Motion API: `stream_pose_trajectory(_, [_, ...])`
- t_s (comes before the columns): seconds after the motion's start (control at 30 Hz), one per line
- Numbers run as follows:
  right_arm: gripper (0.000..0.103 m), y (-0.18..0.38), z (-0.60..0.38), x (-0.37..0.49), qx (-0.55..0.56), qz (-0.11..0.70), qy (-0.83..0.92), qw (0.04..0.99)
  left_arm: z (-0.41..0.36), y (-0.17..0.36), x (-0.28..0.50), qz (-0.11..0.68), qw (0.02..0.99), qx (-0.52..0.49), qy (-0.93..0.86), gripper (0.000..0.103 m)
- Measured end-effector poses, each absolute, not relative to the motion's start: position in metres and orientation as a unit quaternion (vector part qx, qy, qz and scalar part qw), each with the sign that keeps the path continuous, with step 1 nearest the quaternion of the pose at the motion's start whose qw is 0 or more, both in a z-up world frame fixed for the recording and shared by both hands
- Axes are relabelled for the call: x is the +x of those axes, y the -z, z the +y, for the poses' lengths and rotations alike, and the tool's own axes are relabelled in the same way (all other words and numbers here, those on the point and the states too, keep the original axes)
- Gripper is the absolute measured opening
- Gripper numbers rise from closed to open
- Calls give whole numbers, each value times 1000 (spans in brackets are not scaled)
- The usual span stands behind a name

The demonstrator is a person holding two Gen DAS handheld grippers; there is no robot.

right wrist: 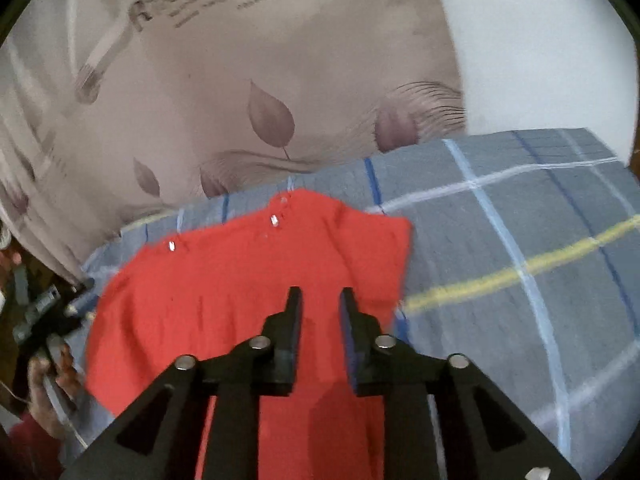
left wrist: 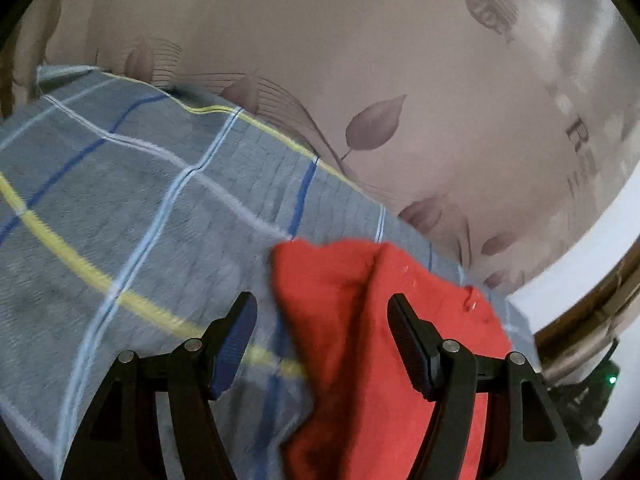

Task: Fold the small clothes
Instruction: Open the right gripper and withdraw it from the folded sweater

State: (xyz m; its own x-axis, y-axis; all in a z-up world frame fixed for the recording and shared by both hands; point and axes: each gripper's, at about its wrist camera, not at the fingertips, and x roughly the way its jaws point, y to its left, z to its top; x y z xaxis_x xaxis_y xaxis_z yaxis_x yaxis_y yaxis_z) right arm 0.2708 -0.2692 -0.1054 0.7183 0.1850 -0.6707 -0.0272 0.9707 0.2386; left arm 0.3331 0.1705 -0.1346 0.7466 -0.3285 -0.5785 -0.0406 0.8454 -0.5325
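Observation:
A small red garment (left wrist: 352, 320) lies on a grey checked blanket (left wrist: 140, 208). In the left wrist view my left gripper (left wrist: 322, 312) is open, its fingers spread over the garment's left edge, with nothing between them. In the right wrist view the red garment (right wrist: 240, 300) lies spread out with small white snaps along its far edge and a fold at its right side. My right gripper (right wrist: 320, 300) hovers over the garment's near right part, jaws a narrow gap apart, holding nothing that I can see.
A beige leaf-printed sheet (left wrist: 360, 60) lies beyond the blanket (right wrist: 520, 260). A white surface (right wrist: 540, 40) shows at the far right. A person's hand holding the other gripper (right wrist: 44, 340) shows at the left edge of the right wrist view.

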Motion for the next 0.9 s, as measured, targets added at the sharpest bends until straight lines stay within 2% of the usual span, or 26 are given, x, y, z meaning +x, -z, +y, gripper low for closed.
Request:
stream_pose_trajectory(0.1, [29,111,-274,247,77,380,-26,922,171,139,321,360,891,-261,95,70])
stream_pose_trajectory(0.13, [30,113,-277,241,73,381,-18,922,170,142,320,368,886,-264,104,73])
stream_pose_trajectory(0.2, [40,118,-280,231,50,380,12,923,170,151,321,384,872,-276,123,74])
stream_pose_trajectory(0.23, [49,121,-281,228,39,381,26,923,169,154,322,388,867,-282,132,74])
stream_pose_trajectory(0.27, [52,125,-281,225,40,383,29,922,169,155,323,390,863,-288,140,74])
stream_pose_trajectory(0.47, [55,136,-280,223,43,392,31,918,165,163,344,400,831,-325,209,75])
stream_pose_trajectory(0.57, [61,138,-277,226,34,399,36,916,157,162,357,405,829,-307,233,75])
stream_pose_trajectory(0.7, [64,140,-274,227,24,406,46,912,142,160,372,418,828,-266,264,77])
stream_pose_trajectory(0.9, [71,140,-271,227,14,405,54,913,135,159,387,417,822,-257,290,82])
